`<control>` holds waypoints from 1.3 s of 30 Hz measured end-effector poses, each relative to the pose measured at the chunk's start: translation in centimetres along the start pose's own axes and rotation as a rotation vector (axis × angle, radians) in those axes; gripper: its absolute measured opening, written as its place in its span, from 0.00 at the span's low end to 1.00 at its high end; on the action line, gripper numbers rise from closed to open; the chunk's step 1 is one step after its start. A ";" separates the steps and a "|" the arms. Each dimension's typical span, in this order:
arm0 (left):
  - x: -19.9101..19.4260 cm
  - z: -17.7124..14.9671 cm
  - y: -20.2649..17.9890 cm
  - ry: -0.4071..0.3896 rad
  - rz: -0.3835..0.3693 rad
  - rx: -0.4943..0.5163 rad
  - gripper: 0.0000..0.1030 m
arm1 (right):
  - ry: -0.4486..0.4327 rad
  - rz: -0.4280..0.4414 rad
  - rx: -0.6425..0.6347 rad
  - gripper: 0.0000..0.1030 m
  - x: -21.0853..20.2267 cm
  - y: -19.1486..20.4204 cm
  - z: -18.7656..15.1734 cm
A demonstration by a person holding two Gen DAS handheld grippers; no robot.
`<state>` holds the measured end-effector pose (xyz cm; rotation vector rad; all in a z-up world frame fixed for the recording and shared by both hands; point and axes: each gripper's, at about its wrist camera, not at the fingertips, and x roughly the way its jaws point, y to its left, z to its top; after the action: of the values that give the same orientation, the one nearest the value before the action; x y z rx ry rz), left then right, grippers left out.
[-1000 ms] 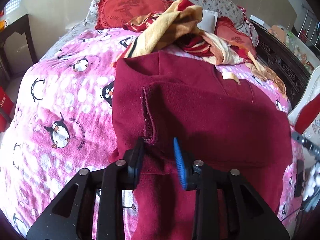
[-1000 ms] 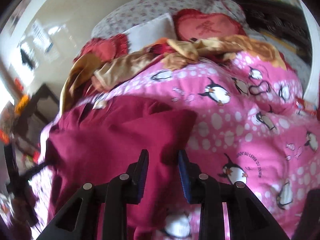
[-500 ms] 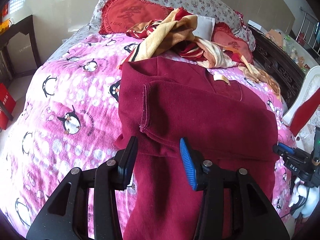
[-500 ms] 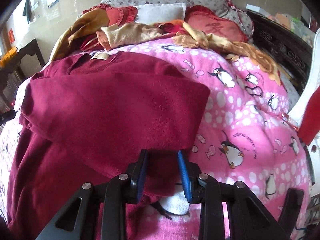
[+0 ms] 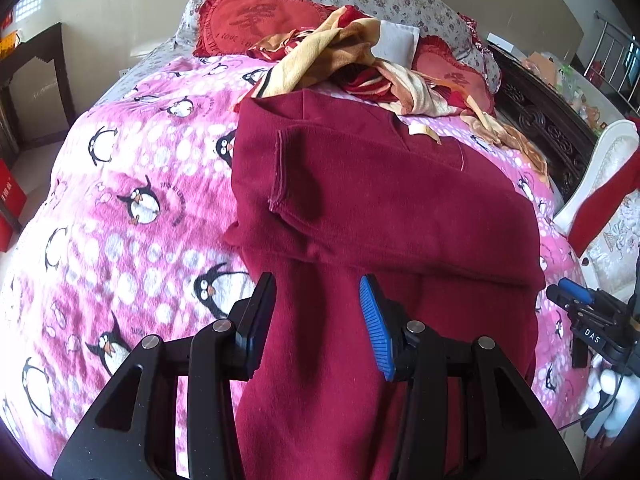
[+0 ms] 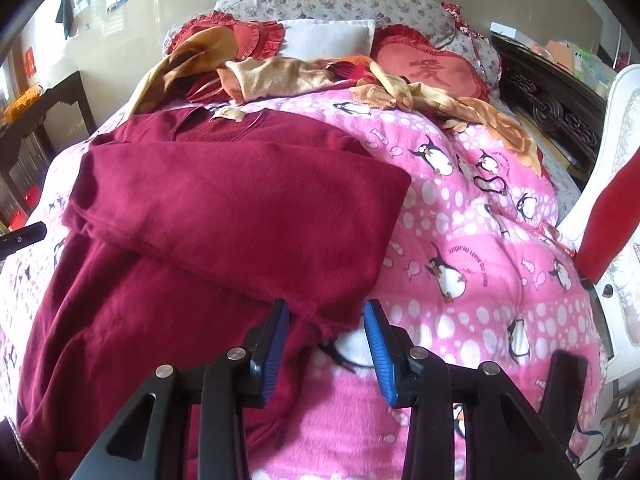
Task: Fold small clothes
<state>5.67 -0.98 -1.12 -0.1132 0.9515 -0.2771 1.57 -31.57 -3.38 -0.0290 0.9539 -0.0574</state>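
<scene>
— Where the pink penguin blanket (image 5: 132, 184) fills the frame's left, what lies beside it?
— Item: dark red garment (image 5: 380, 200), centre, sleeves folded across. Left gripper (image 5: 318, 320), jaws opening, nothing clamped, cloth beneath.
— Right gripper (image 6: 326, 338)?
— Lower centre, jaws opening over the garment's edge, released.

A home bedroom: a bed under a pink penguin quilt (image 5: 132, 184), heart-shaped cushions (image 6: 428, 68) and a carved headboard (image 6: 552, 108).

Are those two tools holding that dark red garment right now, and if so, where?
Neither. The left tool and right tool are opening over the maroon garment; their pads press nothing, and it lies loose on the penguin blanket.
</scene>
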 end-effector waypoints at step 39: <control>-6.0 -10.4 4.5 0.110 0.069 0.069 0.65 | 0.159 0.443 -0.236 0.47 -6.1 12.2 -9.6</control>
<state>-5.29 5.24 -3.43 -0.0020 1.0521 -0.2540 -9.37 -19.04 -4.58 -0.0311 1.1039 0.4677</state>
